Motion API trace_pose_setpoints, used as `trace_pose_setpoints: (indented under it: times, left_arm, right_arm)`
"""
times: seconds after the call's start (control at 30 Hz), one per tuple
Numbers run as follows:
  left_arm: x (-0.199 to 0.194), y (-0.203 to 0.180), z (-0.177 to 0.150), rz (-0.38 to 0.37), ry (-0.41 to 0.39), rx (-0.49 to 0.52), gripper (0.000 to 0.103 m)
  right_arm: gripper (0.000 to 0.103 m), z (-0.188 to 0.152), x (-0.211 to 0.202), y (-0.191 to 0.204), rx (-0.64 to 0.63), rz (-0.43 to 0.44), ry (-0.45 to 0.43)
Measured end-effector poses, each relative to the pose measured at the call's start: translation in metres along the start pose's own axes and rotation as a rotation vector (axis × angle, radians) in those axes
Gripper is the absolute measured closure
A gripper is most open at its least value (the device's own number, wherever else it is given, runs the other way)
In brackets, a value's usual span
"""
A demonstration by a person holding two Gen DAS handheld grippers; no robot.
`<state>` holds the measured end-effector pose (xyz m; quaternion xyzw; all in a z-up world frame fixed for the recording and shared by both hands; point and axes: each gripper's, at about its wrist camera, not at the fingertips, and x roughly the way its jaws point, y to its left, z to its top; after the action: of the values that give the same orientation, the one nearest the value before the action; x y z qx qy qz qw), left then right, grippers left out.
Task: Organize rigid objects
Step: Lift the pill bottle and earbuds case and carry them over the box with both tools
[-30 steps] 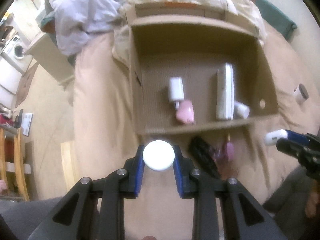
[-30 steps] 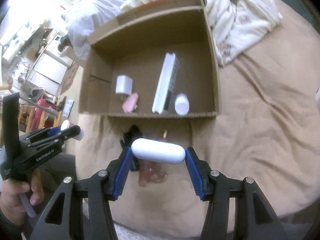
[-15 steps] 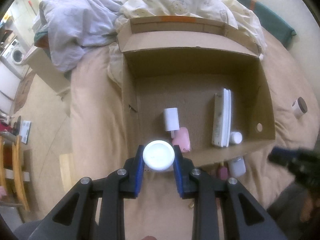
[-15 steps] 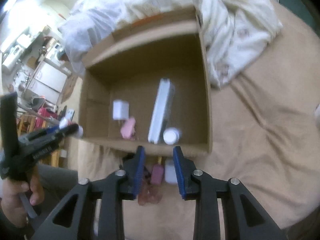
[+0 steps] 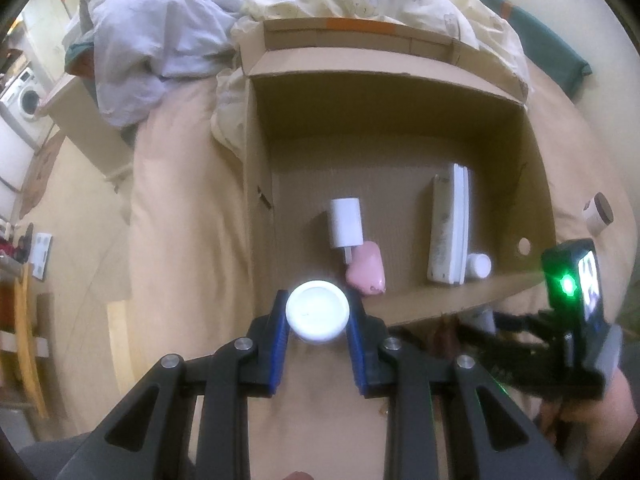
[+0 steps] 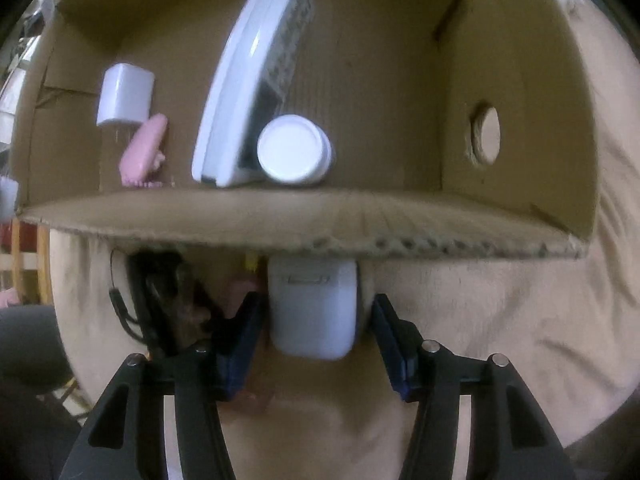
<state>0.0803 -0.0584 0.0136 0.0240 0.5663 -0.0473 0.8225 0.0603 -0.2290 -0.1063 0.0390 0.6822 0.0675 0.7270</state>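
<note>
While the left claw (image 5: 318,316) pinches a white jar (image 5: 318,311), the right claw (image 6: 316,334) (just been opening) straddles a white case (image 6: 314,308).

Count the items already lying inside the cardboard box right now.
4. White charger block left of centre; pink piece just nearer, touching it; long white device to the right; small white-capped bottle at its near end. Something could be hidden behind the near wall.

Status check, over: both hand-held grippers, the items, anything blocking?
Left hand-held gripper shut on white round jar. Right hand-held gripper jaws just opening, straddling white case outside cardboard box. Near wall overhangs case.
</note>
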Motion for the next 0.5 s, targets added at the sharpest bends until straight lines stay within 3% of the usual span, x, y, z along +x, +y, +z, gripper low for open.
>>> trace_pose_setpoints:
  times: [0.03,0.5]
  left_arm:
    - [0.000,0.000,0.000,-0.003,0.003,0.000,0.079]
    - [0.002,0.001,0.000,0.016,-0.004,-0.005,0.079]
  right_arm:
    - [0.058,0.000,-0.002,-0.001,-0.004,0.004,-0.003]
    - [0.059,-0.039,-0.051,-0.015,-0.034,0.097,-0.051]
